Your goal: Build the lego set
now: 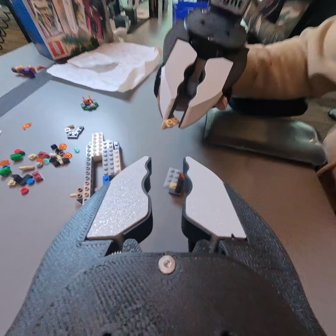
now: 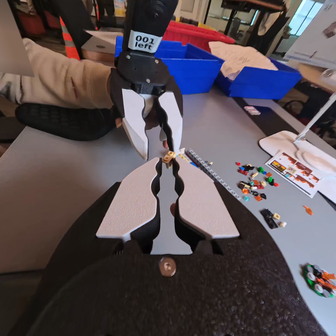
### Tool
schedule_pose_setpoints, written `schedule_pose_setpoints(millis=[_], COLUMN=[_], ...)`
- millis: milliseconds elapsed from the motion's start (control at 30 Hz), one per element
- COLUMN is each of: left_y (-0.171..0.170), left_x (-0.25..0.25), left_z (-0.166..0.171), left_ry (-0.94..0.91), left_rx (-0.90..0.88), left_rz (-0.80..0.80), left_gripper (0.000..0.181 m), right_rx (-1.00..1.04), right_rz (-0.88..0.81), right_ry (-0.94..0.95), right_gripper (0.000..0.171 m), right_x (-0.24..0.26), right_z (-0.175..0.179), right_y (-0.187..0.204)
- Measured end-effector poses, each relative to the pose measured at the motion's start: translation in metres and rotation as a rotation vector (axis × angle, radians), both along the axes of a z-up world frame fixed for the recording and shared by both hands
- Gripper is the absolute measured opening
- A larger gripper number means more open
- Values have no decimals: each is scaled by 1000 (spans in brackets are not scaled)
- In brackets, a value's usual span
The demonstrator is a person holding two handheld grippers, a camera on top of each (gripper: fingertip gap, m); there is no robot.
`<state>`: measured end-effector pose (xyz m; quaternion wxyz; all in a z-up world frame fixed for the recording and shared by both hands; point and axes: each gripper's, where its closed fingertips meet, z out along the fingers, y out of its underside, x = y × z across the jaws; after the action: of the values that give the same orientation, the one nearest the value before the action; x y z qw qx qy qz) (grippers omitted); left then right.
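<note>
Honestly, my right gripper is pinching the small tan plate only by its edge, up in the air above the table and near the grey base build. My left gripper hangs spread and empty. If I press the plate down skewed, I reckon it twists free and drops among the loose pieces.

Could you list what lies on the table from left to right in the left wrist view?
Scattered pile of small colourful bricks → long grey and tan studded plate assembly → small grey plate with an orange-tipped piece → right tongs holding a tan plate.
</note>
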<state>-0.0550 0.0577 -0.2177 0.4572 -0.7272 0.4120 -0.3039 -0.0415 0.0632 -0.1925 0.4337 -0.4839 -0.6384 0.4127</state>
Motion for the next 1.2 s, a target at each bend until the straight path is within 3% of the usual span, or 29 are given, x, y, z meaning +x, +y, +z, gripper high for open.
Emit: schedule_pose_setpoints(millis=[400, 600, 767, 967, 1200], left_y=[-10, -10, -13, -8, -10], left_x=[2, 7, 9, 2, 1], left_z=[-50, -29, -20, -41, -58], left_ry=[292, 205, 91, 217, 324], left_rx=[-15, 62, -15, -16, -5], left_rz=[-66, -65, -83, -55, -74], left_gripper=[37, 25, 25, 41, 38], right_rx=[38, 73, 181, 324, 366], right_rz=[98, 88, 116, 116, 120], right_ry=[-172, -168, -176, -229, -242], right_gripper=[11, 11, 11, 11, 11], right_x=[-1, -2, 0, 0, 1], right_z=[-38, -39, -47, -61, -64], right_y=[-19, -20, -24, -23, -22])
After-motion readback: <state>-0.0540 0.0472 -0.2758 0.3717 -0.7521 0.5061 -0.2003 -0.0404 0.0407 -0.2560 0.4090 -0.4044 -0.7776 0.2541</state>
